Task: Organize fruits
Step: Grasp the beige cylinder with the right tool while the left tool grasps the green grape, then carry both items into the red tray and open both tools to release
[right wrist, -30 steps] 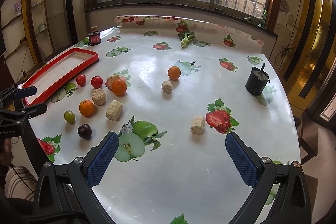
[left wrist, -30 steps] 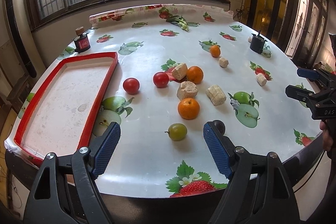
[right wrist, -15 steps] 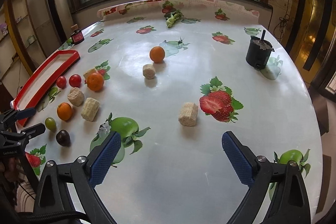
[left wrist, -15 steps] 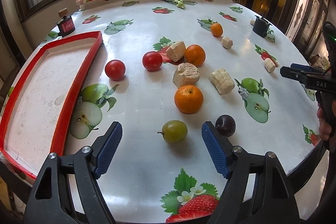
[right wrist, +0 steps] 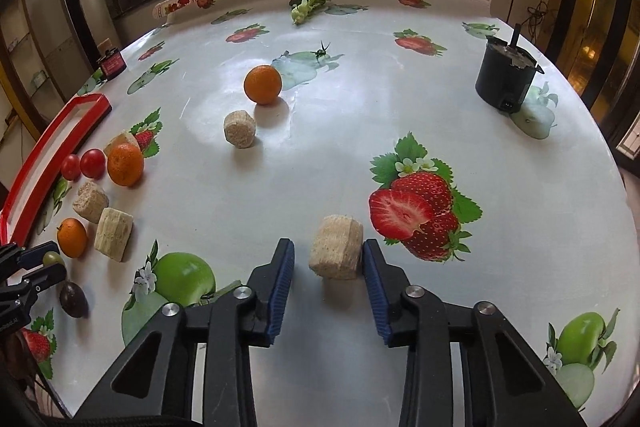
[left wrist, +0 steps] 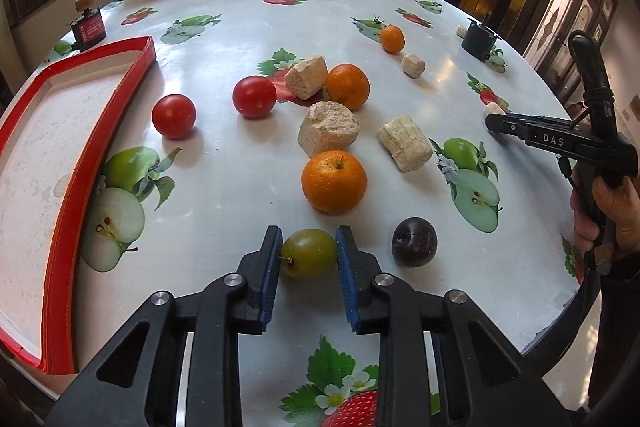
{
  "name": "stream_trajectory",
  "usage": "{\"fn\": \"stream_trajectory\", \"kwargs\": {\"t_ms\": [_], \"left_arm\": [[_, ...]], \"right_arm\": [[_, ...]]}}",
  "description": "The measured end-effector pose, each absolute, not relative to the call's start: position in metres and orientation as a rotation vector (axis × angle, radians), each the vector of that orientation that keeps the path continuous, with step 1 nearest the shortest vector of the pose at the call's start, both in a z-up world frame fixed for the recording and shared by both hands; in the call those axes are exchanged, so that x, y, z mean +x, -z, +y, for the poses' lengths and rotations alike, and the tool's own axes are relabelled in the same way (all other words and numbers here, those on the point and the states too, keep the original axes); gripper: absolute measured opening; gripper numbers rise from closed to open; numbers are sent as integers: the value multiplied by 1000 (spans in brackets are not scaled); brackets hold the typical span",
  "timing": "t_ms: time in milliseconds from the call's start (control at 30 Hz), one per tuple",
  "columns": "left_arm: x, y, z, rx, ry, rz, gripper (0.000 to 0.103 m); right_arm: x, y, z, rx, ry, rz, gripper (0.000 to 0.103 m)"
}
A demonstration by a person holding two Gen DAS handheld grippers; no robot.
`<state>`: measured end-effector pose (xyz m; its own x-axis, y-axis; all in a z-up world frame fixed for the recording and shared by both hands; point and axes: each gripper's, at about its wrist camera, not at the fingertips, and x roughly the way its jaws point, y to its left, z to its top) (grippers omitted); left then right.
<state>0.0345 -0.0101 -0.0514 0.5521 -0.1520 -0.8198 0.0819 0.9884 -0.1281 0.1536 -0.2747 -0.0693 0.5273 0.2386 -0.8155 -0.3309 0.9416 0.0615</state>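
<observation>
The left gripper [left wrist: 308, 257] has its fingers closing on the green grape [left wrist: 309, 253], which sits on the bench [left wrist: 224, 163] squarely between the blue pads; both pads look to be touching its sides. The right gripper [right wrist: 328, 265] is closed to its narrowest, with the tan block [right wrist: 337, 247] between its fingers: the right pad touches the block, while a gap shows at the left pad, so that grip is uncertain.

Just ahead of the left fingers lies an orange [left wrist: 334, 181]; to their right, near but apart, a dark plum [left wrist: 414, 242]. The red tray [left wrist: 66, 215] lies well to their left, empty.

The grape is small, round and soft, so the squeeze should probably stay light, with the pads level across its middle. A straight lift before swinging left would likely avoid nudging the orange. The right fingers seem to need centring on the block before any lift.
</observation>
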Motion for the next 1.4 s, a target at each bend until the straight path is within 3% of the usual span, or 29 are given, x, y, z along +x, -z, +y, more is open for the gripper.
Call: {"fn": "stream_trajectory", "kwargs": {"t_ms": [1400], "left_arm": [[-12, 10, 106, -184, -123, 854, 24]], "right_arm": [[81, 7, -94, -148, -832, 861, 26]]}}
